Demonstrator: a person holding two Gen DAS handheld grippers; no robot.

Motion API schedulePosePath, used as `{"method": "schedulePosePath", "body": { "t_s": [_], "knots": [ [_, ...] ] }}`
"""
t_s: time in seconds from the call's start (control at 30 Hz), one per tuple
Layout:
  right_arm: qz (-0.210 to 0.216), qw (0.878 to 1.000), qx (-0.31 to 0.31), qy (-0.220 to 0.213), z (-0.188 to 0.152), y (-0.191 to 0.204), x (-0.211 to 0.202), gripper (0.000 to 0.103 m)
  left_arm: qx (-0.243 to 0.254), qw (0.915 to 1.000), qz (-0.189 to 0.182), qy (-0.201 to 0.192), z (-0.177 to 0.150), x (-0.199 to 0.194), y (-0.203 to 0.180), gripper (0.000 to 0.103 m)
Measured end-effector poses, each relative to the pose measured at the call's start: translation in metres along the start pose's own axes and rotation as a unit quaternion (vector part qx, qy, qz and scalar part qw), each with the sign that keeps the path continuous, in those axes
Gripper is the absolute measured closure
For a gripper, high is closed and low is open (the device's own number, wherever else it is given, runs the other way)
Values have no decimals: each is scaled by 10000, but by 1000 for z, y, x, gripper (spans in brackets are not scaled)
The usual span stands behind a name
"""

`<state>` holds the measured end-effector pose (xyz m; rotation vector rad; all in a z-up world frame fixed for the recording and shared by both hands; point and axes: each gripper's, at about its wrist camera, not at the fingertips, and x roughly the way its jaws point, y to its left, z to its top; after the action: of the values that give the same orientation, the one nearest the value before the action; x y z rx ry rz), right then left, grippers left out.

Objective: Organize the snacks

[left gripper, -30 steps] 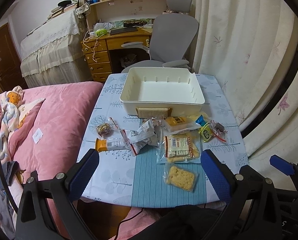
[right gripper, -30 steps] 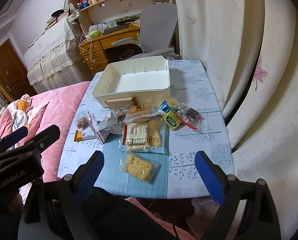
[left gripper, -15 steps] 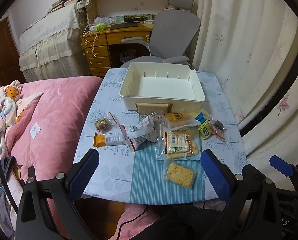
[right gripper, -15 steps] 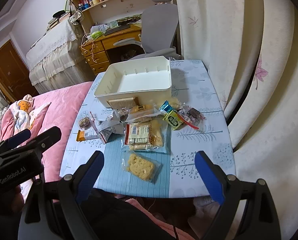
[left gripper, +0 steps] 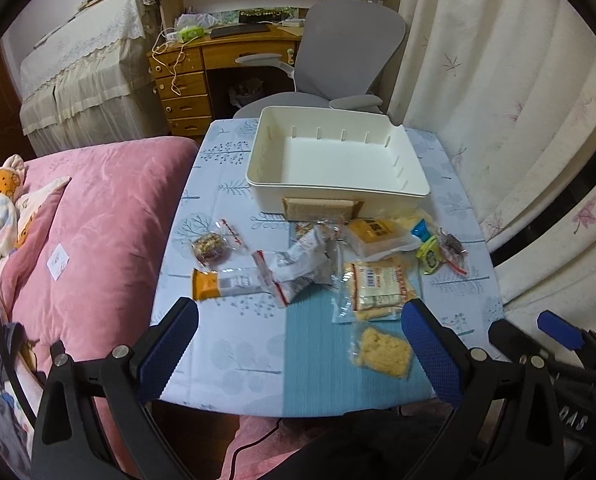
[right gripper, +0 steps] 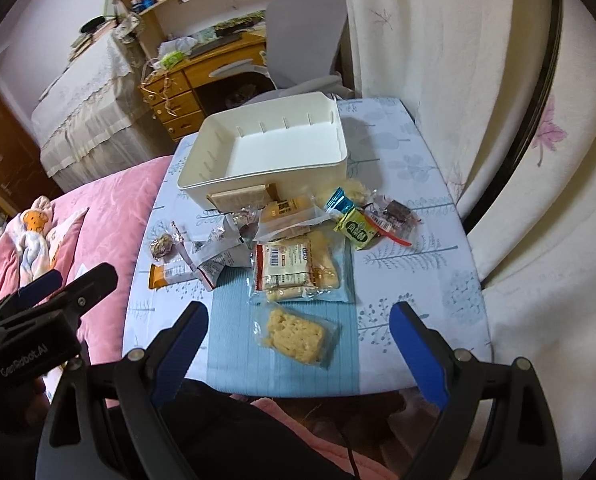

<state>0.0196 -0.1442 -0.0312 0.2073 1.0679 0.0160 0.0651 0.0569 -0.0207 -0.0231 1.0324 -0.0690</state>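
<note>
An empty white bin (left gripper: 412, 168) (right gripper: 340, 140) stands at the far side of a small table (left gripper: 237, 328) (right gripper: 418, 264). Several snack packs lie in front of it: a yellow cake in clear wrap (left gripper: 382, 352) (right gripper: 295, 336) nearest me, a bag of biscuits (left gripper: 376, 284) (right gripper: 293, 268), an orange-ended bar (left gripper: 221, 282) (right gripper: 169, 274), a round nut snack (left gripper: 209, 246), a green pack (right gripper: 356, 230). My left gripper (left gripper: 300, 346) hovers open over the near edge. My right gripper (right gripper: 298, 342) is open too, its fingers either side of the cake from above.
A pink quilt (left gripper: 89, 220) borders the table on the left. Curtains (left gripper: 518, 100) hang close on the right. A grey office chair (left gripper: 350, 52) and a wooden desk (left gripper: 185, 76) stand behind the bin.
Both views have shifted forward and tilted down, so the table and snacks look closer. Neither gripper's opening changed and nothing on the table moved.
</note>
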Motion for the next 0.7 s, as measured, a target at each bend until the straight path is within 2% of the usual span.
{"method": "schedulePosePath", "body": {
  "t_s": [0.2,0.37,0.53,0.7],
  "knots": [
    [-61,9983,553,195,15,25,28,10,199,9996,-124,123,27,19,42,1],
    [-218,9924,1164,320,17,42,50,10,497,9969,-335,507,47,46,72,1],
    [-522,9828,1696,504,10,55,68,10,780,9901,-665,957,58,77,90,1],
    [-933,9676,2267,608,-9,53,79,10,1244,9791,-960,1294,59,106,88,1]
  ]
}}
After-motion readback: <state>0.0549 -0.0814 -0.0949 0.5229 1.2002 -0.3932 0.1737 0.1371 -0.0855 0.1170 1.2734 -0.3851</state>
